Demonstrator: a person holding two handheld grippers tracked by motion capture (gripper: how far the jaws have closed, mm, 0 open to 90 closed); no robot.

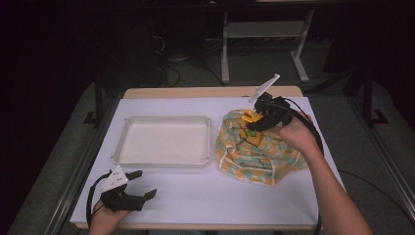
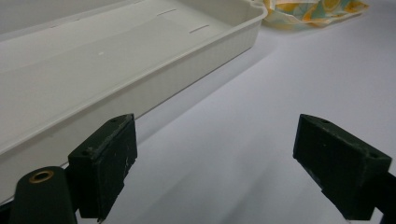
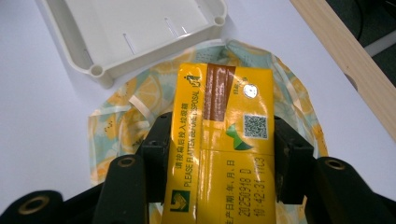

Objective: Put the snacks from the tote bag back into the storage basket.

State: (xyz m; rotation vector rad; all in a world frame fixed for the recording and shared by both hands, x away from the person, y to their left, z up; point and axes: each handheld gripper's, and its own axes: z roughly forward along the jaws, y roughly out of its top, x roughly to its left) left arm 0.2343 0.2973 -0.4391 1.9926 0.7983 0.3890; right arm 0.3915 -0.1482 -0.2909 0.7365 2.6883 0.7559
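Note:
A yellow drink carton [image 3: 224,140] with printed text and a QR code sits between the jaws of my right gripper [image 3: 219,154], which is shut on it. In the high view that right gripper [image 1: 254,122] holds the carton [image 1: 250,117] just above a crumpled cloth bag [image 1: 254,152] with a yellow and green fruit print. A white tray [image 1: 164,142] lies left of the bag. My left gripper [image 1: 142,183] rests open near the table's front left, nothing between its fingers [image 2: 105,161]. The tray's wall [image 2: 187,70] runs just beyond them.
A white sheet [image 1: 220,196] covers the table. The wooden back edge [image 1: 205,91] shows behind it. The bag's corner [image 2: 313,11] peeks past the tray. Dark floor, cables and a desk frame [image 1: 264,44] lie beyond the table.

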